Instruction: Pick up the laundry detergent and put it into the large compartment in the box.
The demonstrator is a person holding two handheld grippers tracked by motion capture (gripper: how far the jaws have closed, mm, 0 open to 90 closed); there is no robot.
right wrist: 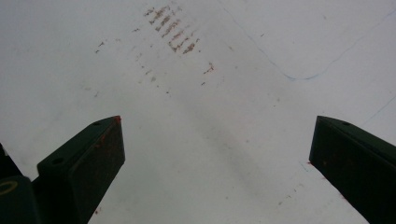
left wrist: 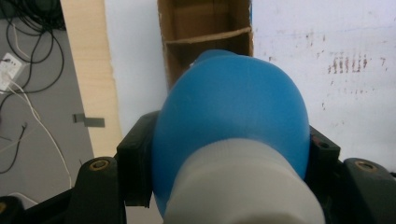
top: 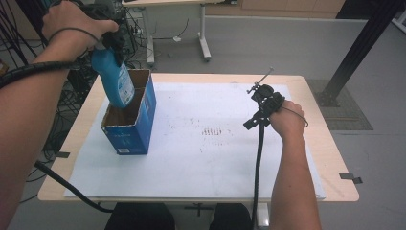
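High view shows the left claw (top: 107, 45) clamped on the neck end of a blue bottle (top: 116, 81), its base dipping into the open cardboard box (top: 131, 120). Right of the box, the right claw (top: 261, 103) rests wide open and holding nothing, on the white surface (top: 201, 158).

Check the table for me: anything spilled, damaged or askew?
No spill or damage. The white mat carries reddish-brown scuff marks mid-table. The blue bottle hangs tilted in the left gripper over the open box.
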